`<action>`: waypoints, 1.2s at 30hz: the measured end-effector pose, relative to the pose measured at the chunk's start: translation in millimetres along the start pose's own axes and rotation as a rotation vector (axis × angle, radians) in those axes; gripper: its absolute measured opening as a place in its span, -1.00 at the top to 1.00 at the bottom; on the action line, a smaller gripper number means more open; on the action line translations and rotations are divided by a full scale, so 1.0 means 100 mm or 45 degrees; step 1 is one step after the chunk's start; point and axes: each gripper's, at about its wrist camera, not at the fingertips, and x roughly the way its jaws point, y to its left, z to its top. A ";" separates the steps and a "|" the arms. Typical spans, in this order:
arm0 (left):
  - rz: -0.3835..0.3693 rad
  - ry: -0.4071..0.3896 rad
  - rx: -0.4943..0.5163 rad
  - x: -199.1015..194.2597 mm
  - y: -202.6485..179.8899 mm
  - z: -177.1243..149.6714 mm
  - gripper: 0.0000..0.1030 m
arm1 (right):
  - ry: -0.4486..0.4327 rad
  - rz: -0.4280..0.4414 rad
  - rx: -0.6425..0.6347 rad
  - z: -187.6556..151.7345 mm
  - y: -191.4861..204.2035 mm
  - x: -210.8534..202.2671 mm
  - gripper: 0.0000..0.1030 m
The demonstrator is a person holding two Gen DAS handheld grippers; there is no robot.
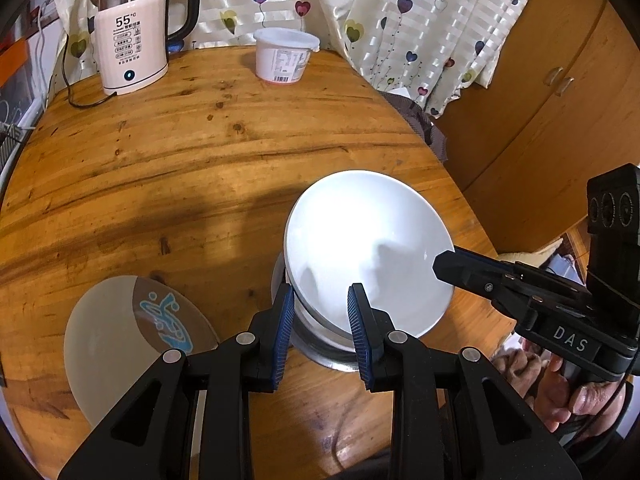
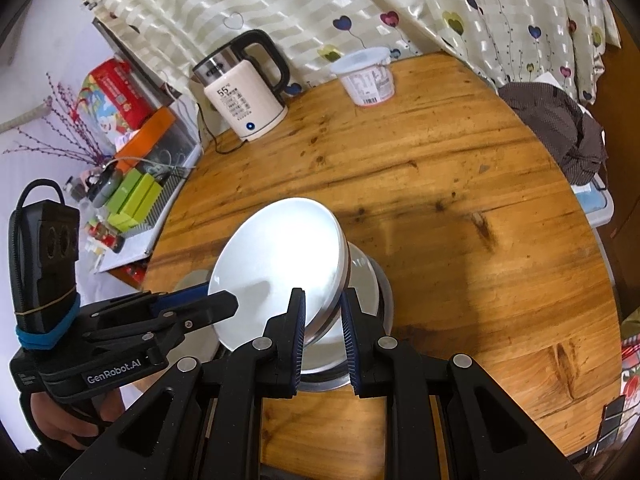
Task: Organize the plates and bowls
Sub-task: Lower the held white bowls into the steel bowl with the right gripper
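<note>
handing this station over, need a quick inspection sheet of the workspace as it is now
surface: round wooden table, stained, grain visible
job's things: white bowl tilted over a steel bowl; plate with blue pattern at the near-left edge
clutter: electric kettle marked 55, white lidded tub, both at the far edge
grippers: left gripper straddles the white bowl's near rim; right gripper straddles its rim; grip cannot be confirmed for either
cables: kettle cord trailing off the table's left side
surroundings: heart-print curtain, wooden cabinet, cluttered side shelf
</note>
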 end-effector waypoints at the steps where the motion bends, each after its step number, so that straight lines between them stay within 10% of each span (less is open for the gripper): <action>1: 0.002 0.005 -0.001 0.01 0.00 0.00 0.44 | 0.006 0.001 0.003 -0.01 -0.01 0.01 0.65; 36: 0.010 0.005 -0.012 0.13 0.01 -0.14 0.44 | 0.085 -0.042 -0.036 -0.09 -0.10 0.18 0.62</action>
